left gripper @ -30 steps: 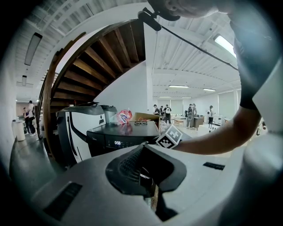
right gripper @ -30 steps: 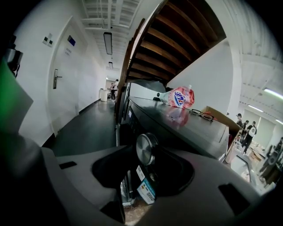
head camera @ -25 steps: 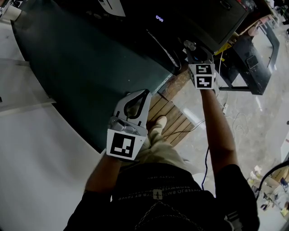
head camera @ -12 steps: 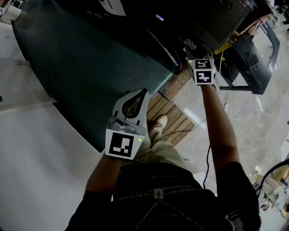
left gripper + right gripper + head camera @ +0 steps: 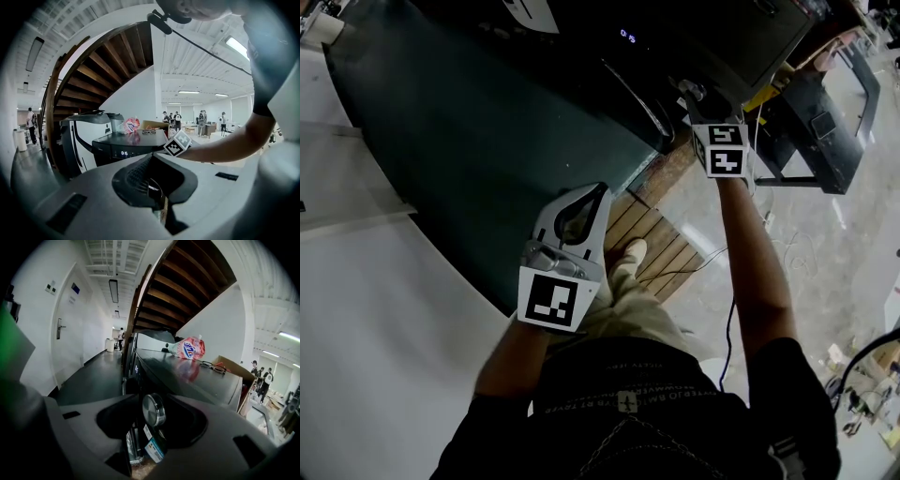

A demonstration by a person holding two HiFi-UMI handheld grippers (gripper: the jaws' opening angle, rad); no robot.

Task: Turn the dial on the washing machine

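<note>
Dial at the right front corner of the washing machine, standing untouched between the jaws of the right tool, which have just been opening wide. This is probably a release after a turn, since the display digits have changed. Left tool: jaws together, holding nothing. Cardboard box beyond: contents hidden.
</note>
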